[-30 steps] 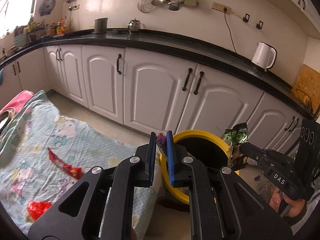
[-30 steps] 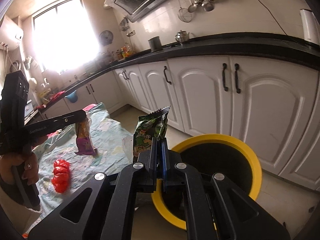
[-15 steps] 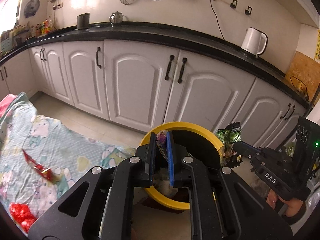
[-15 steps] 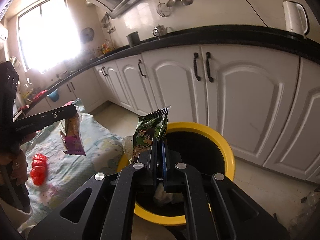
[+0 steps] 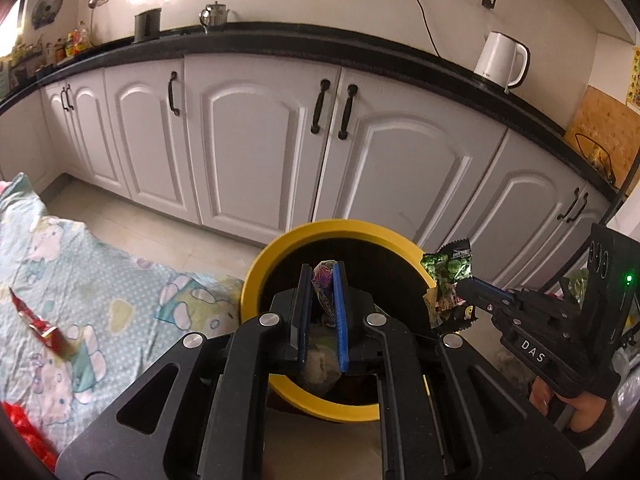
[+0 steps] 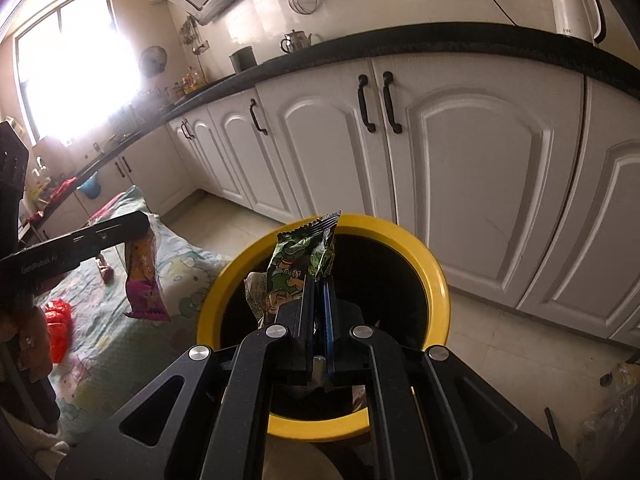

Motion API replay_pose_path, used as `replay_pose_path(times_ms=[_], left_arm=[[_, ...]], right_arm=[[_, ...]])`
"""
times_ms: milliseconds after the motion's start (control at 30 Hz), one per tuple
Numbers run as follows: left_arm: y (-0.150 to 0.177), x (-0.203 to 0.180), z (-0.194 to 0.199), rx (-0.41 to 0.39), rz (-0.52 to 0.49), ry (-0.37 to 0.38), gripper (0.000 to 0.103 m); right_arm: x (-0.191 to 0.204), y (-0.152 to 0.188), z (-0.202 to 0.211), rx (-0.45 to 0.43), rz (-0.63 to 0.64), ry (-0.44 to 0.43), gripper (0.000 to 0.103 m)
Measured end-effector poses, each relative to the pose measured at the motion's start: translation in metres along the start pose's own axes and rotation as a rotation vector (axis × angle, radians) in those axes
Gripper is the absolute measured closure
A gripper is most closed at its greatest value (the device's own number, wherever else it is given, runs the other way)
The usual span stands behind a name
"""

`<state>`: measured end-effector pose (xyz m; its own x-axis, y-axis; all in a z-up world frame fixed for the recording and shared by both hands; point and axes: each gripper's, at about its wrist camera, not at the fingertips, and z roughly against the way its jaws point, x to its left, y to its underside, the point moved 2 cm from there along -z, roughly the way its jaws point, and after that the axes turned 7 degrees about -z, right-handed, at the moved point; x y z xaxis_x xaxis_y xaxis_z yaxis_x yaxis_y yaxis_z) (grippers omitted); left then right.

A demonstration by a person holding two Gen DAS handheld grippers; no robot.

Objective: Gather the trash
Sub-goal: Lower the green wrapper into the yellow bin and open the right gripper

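White cabinets (image 5: 256,152), tiled floor (image 6: 500,344); both jaws clamped on wrappers (image 6: 304,264) over yellow-rimmed bin (image 5: 256,280).

The round mouth of the yellow-rimmed black bin (image 5: 256,280) gaped open right under my tongs, with only some crumpled rubbish low inside it, so the way down was free. Beyond it the row of white panelled cabinet doors (image 5: 256,152) closed off the far side, and the pale cartoon-print cloth (image 5: 80,280) spread over the floor crowded up against the bin's left edge. My right gripper (image 5: 460,288) hung over the rim's right side, narrowing that flank.
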<state>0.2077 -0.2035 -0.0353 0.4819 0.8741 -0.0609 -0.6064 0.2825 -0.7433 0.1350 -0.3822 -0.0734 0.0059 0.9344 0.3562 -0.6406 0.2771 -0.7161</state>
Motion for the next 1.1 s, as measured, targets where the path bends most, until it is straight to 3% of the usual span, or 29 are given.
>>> replay_pose_path(times_ms=[1100], left_arm=[[0.024,-0.013,-0.072,0.140,-0.017,0.060,0.097]], right_arm=[[-0.026,0.015,-0.030,0.094,-0.036,0.039,0.095]])
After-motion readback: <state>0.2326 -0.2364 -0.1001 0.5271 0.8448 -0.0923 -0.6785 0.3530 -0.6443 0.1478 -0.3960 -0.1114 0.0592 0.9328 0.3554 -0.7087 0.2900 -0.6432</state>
